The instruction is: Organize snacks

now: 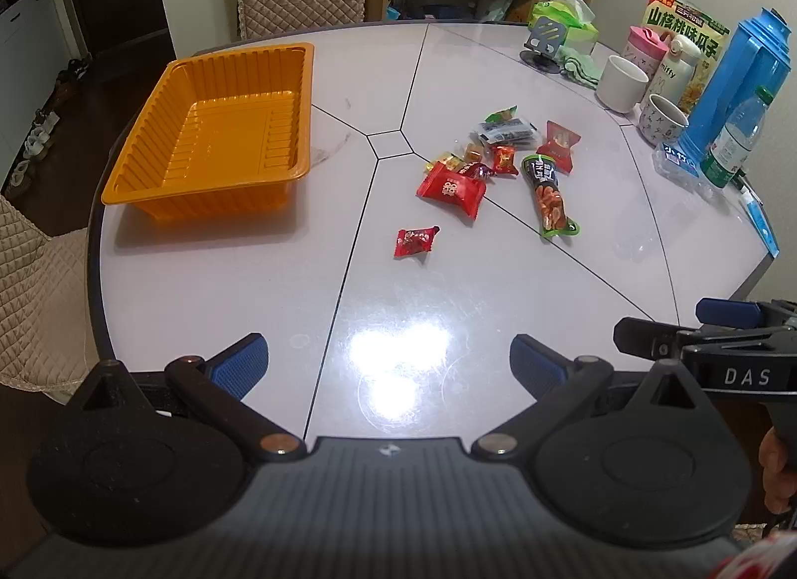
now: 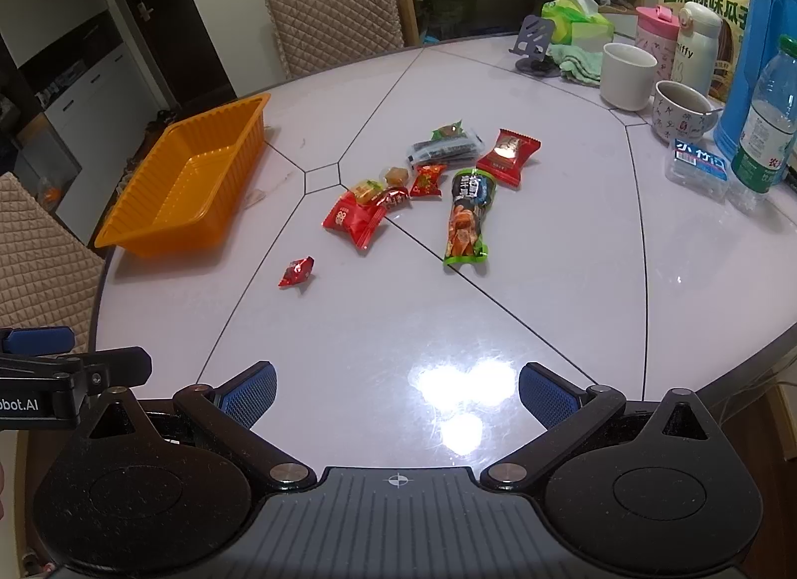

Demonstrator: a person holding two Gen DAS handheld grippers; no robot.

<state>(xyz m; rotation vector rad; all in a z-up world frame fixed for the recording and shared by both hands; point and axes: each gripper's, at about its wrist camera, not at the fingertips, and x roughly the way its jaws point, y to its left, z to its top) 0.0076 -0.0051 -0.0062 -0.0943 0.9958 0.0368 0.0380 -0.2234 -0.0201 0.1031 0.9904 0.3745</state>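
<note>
An empty orange plastic tray (image 1: 164,165) (image 2: 144,225) stands on the left of the round grey table. Several wrapped snacks lie in a loose cluster near the middle: a red packet (image 1: 451,190) (image 2: 351,220), a long green-and-black packet (image 1: 548,193) (image 2: 465,215), a red pouch (image 1: 559,145) (image 2: 508,153), a dark flat pack (image 1: 505,133) (image 2: 443,148). One small red candy (image 1: 414,241) (image 2: 296,272) lies apart, nearer to me. My left gripper (image 1: 388,367) and right gripper (image 2: 396,394) hover open over the near table edge, nothing between their blue pads.
Along the right rim stand a white cup (image 1: 620,83), a patterned mug (image 2: 680,113), a pink bottle (image 1: 642,48), a blue jug (image 1: 742,80), a water bottle (image 2: 764,130), a snack box (image 1: 690,26) and tissues (image 2: 578,23). Quilted chairs stand behind and at left.
</note>
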